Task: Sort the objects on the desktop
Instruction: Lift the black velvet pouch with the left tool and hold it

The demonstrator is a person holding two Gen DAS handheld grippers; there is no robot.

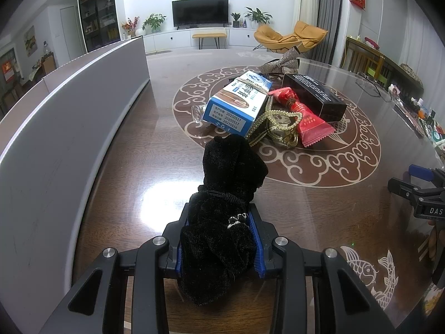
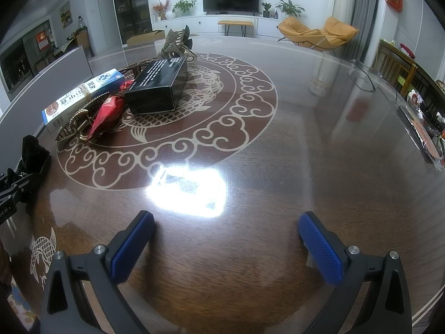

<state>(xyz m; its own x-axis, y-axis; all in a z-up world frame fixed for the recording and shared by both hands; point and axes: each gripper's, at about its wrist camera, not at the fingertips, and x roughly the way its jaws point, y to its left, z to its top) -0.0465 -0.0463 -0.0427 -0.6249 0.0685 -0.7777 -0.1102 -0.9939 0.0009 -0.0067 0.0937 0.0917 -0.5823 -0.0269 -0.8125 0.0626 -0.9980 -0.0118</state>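
My left gripper [image 1: 221, 239] is shut on a black velvet scrunchie [image 1: 222, 194], which bulges out past the blue pads over the table. Beyond it lies a pile: a blue and white box [image 1: 236, 103], a pearl bracelet and gold chain [image 1: 278, 123], a red snack packet [image 1: 303, 117], a black box [image 1: 317, 94] and a glittery bow [image 1: 281, 62]. In the right wrist view my right gripper [image 2: 226, 231] stands open over bare table, with nothing between its fingers. The same pile sits far left there: black box [image 2: 158, 83], red packet [image 2: 107, 114], blue and white box [image 2: 83, 94].
A grey bin wall [image 1: 69, 117] curves along the left side of the round wooden table [image 2: 250, 250]. A lamp glare [image 2: 189, 192] shines ahead of the right gripper. Glasses [image 1: 370, 86] and clutter [image 1: 425, 122] lie at the right rim. The right gripper's body [image 1: 425, 197] shows at the right edge.
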